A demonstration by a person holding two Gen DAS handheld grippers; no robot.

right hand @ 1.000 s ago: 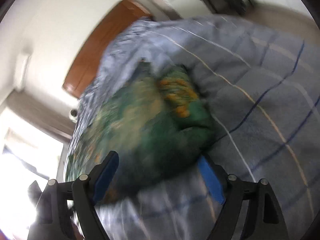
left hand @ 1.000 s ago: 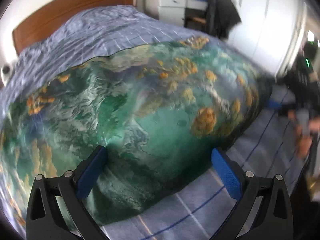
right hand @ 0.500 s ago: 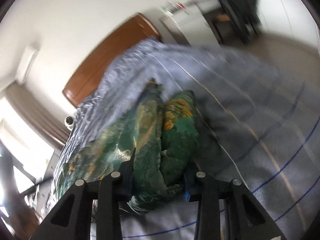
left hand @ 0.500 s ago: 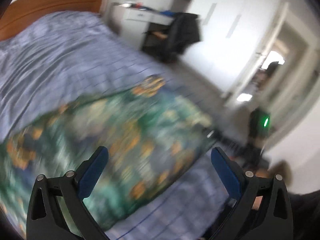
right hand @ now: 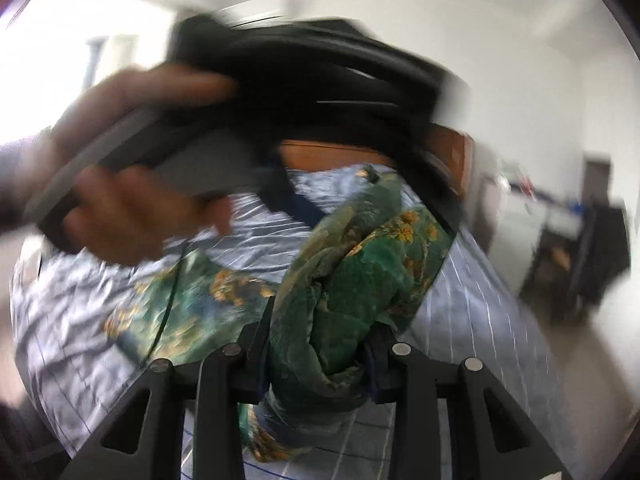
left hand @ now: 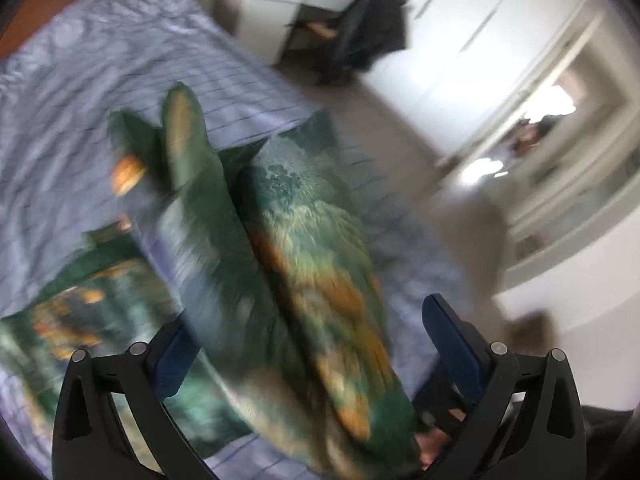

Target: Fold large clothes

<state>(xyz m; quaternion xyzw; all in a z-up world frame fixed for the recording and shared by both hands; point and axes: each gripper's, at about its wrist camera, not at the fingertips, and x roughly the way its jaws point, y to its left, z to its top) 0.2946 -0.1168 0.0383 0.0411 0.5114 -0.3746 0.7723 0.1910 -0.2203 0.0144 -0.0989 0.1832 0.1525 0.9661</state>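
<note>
Two claws: I hold one in each hand, and both are at the same green garment over the bed.
Right claw: clenched on a thick bunched wad of the green and orange printed garment; the blue pads press into the cloth from both sides, so I judge this is a gathered edge lifted for a fold.
Left claw: its two blue fingers stand wide apart, released, with a hanging ridge of the same garment running up between them; the cloth touches the left finger, but I cannot tell whether it touches the right one.
Why it is held so: gripping a bunch rather than a single layer looks meant to carry the weight of large cloth; the open left claw seems placed to take a second hold.
Garment on the bed: part of it lies spread on the blue striped bedsheet, to the left of the lifted wad.
My left hand: seen from the right claw's camera, wrapped round the left claw's dark body, very blurred.
Headboard: brown wood, mostly covered by that dark body.
Far room: a white desk, a dark chair and a bright doorway.
Hard to make out: both views are smeared by motion; the garment's shape, sleeves and hem cannot be told, nor how many folds are made.
Cut off: the bottom end of the hanging ridge runs out of the left view.
</note>
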